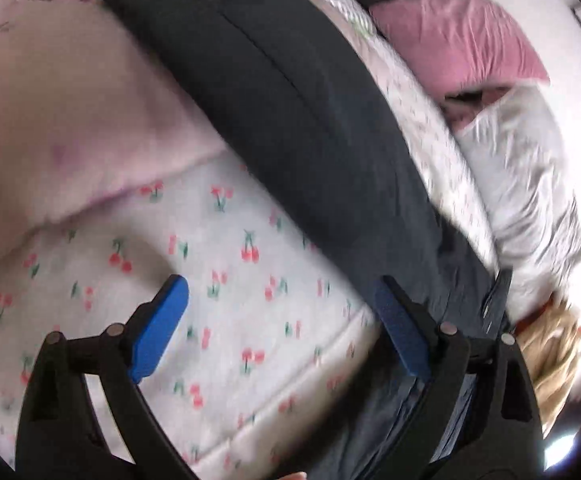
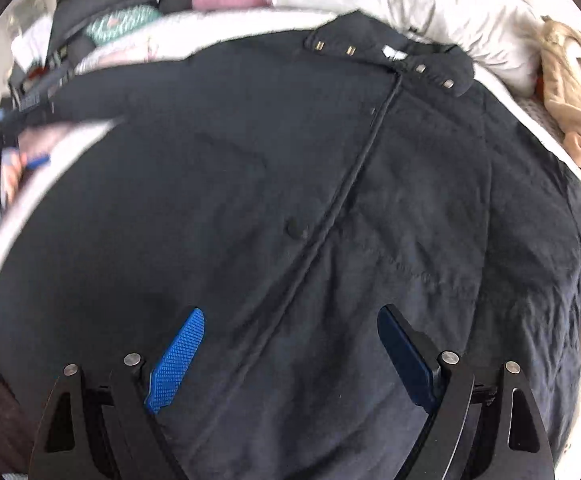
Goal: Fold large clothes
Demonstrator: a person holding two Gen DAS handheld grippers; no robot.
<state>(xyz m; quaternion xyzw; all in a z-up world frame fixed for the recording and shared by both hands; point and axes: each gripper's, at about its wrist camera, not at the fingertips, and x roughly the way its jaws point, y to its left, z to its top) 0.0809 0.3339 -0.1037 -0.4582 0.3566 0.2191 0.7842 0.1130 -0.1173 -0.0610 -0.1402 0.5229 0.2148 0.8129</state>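
Dark quilted coat [image 1: 290, 120] ran from eleven o'clock to five past your left gripper [image 1: 286, 320], its jaws spread over cherry-print bedding [image 1: 230, 280]. In your right view, the coat [image 2: 330, 200] filled the bed beneath your right gripper [image 2: 290, 356], jaws spread, gripping nothing.

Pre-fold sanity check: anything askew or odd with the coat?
Nothing damaged. The dark coat lies front up and flat on the bed, but its sleeve sticks out straight across the cherry-print sheet, unfolded. Both tools are open and empty.

Coat [image 2: 290, 200] on bed [image 1: 250, 320], seemingly flat
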